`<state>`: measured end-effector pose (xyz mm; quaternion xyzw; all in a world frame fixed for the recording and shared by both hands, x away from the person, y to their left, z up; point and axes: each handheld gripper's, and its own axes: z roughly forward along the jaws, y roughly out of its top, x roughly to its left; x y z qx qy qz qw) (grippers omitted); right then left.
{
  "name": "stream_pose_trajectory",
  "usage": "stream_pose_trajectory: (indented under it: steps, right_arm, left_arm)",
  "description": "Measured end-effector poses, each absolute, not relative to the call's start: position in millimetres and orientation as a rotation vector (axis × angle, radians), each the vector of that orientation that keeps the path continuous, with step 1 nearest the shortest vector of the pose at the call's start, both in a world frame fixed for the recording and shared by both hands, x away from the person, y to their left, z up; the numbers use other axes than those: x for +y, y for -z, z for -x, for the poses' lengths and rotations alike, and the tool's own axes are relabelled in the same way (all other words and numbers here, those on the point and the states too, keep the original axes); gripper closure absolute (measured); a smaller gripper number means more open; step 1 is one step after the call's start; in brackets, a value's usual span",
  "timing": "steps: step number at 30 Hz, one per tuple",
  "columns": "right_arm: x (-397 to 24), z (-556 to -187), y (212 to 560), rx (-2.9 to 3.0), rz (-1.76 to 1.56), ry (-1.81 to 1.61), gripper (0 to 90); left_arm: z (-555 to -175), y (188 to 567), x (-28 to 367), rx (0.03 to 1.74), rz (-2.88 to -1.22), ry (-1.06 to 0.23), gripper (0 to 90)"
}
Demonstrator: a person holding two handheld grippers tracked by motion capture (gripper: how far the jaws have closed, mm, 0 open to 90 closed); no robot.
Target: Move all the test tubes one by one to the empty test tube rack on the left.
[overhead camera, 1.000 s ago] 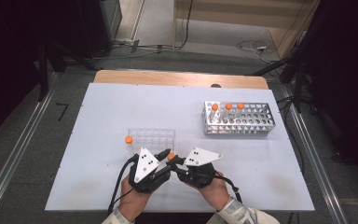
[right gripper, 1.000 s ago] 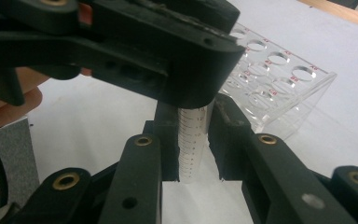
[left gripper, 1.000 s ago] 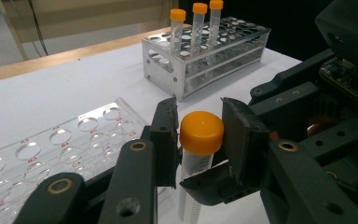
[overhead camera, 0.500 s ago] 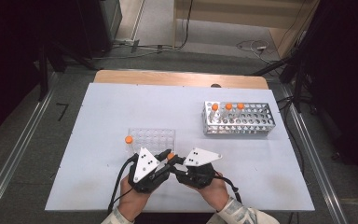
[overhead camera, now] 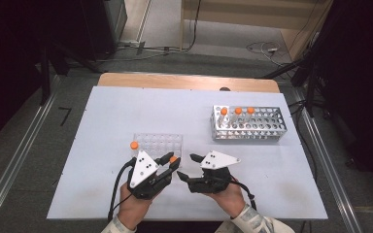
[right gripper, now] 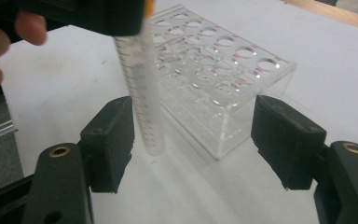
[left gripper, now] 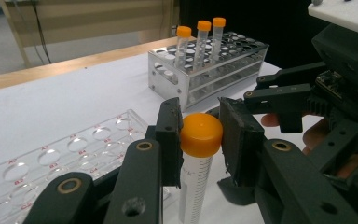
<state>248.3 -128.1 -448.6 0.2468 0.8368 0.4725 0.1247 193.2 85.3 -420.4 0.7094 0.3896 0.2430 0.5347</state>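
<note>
One tube (left gripper: 199, 140) clamped in L gripper (left gripper: 196, 135); R gripper view shows graduations.

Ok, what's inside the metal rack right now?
Three orange-capped tubes stand side by side in the metal rack at its back left corner. The other holes look empty; the tubes' lower ends are hidden behind the rack's frame.

Orange cap (left gripper: 201, 134) on a clear graduated tube (left gripper: 193, 186) — black jaws beside it. Clear acrylic rack (overhead camera: 158, 144) with red hole labels; silver metal rack (overhead camera: 248, 130) holding 3 orange-capped tubes (overhead camera: 236, 116) — white table (overhead camera: 126, 111).
</note>
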Motion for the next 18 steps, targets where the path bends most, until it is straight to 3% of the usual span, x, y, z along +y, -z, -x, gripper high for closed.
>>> stream_pose_trajectory:
  steps: [18]
  right_arm:
    - [-147,-262,448,2.381,-0.832,-1.365,24.4]
  left_arm:
    - [-197,405,109,0.976,-1.637,-0.625,70.1]
